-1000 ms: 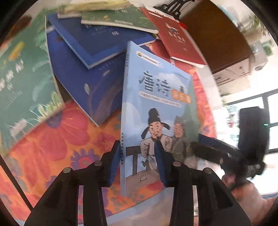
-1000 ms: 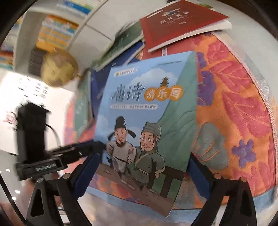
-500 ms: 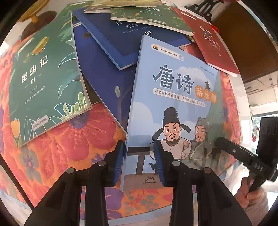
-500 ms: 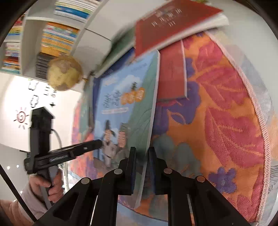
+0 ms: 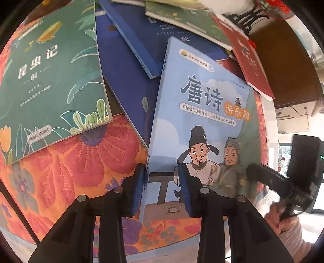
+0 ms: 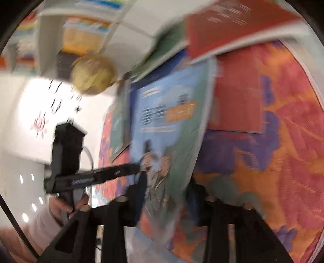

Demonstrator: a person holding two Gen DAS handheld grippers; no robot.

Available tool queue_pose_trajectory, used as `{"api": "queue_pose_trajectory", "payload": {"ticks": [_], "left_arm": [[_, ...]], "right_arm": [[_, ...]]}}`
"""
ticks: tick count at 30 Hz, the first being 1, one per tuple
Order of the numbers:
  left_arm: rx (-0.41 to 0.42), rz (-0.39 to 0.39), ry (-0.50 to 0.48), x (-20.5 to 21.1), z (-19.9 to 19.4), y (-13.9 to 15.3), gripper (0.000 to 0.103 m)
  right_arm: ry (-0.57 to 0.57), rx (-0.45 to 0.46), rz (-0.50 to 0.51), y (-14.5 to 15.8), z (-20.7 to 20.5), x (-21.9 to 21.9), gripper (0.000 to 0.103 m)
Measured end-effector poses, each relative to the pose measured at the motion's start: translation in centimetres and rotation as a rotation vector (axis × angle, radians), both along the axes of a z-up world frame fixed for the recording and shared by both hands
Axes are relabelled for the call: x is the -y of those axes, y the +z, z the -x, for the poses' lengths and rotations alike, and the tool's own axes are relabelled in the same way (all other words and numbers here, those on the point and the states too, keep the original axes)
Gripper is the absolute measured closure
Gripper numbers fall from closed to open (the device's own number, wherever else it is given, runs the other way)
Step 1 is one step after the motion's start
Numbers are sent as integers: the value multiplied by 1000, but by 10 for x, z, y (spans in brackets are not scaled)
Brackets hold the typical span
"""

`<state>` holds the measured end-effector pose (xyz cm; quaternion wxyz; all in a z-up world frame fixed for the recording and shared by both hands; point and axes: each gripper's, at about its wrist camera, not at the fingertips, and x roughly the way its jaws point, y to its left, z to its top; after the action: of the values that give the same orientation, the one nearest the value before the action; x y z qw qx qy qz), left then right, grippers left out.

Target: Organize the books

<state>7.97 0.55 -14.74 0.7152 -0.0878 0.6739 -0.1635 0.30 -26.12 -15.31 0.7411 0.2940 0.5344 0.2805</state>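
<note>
- Clamping the lower spine corner of the light blue book (image 5: 202,121), the left gripper (image 5: 161,172) holds its ribbed blue pads narrow, one behind the spine edge and one on the glossy cover.
- The book is a thin paperback with two cartoon figures. It is tilted up off the worktop, with its top end over the other books.
- The right gripper (image 6: 167,182) straddles the same book's opposite lower edge. Its jaws have just been opening slightly with that edge between them, and the blur hides whether the pads press on it.
- A hand (image 5: 283,220) in a pale sleeve grips the right gripper's black handle at the worktop's edge.
- Under everything lies a coarse woven cloth (image 5: 81,161), orange with large red and purple flowers.
- Left of the held book, a green book (image 5: 50,81) with leaf drawings lies flat, slightly askew.
- Between them, a large dark blue book (image 5: 125,91) runs under the lifted cover, and a second dark blue book (image 5: 162,40) lies crosswise on it.
- A flat red book (image 6: 237,97) rests on the cloth just beside the held book's free edge.
- Farther back, a thin green paperback (image 5: 186,18) and a red book with white pages (image 5: 251,66) overlap the pile at loose angles.
- Beyond the worktop, a yellowish globe (image 6: 93,74) stands before white shelves (image 6: 85,36) packed with colourful spines.
</note>
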Motion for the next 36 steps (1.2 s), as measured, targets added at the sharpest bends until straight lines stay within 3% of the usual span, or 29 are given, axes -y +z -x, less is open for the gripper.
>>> {"api": "queue_pose_trajectory", "payload": {"ticks": [3,5,7,10,15,20,24,31,34,36], "left_arm": [[47,-3,-8,2,9,8,74],[59,77,15,-3,15,11,74],[97,139,31,-8,17,14,74],[74,139,11,-12,8,5,74],[118,101,-25,-6,6,11,83],[282,-3,-168,-4,35,42,88],[275,106,-127,-32,42,58,88],[333,147,-117,-54,54,90,88],[346,117,-91,-70,54,98,88],[348,55,-76,-77,52,100,88]], "right_arm": [[5,31,196,8,8,-14,85],[-19,27,284,9,9,-18,85],[-34,28,302,13,12,-13,85],[-54,2,345,9,11,-10,84],[-95,-27,352,7,13,-1,83],[-81,96,352,33,25,-12,85],[-81,125,332,46,34,-10,85],[-14,192,363,81,44,-38,85],[5,209,364,89,38,-67,85],[37,237,380,96,34,-91,85]]}}
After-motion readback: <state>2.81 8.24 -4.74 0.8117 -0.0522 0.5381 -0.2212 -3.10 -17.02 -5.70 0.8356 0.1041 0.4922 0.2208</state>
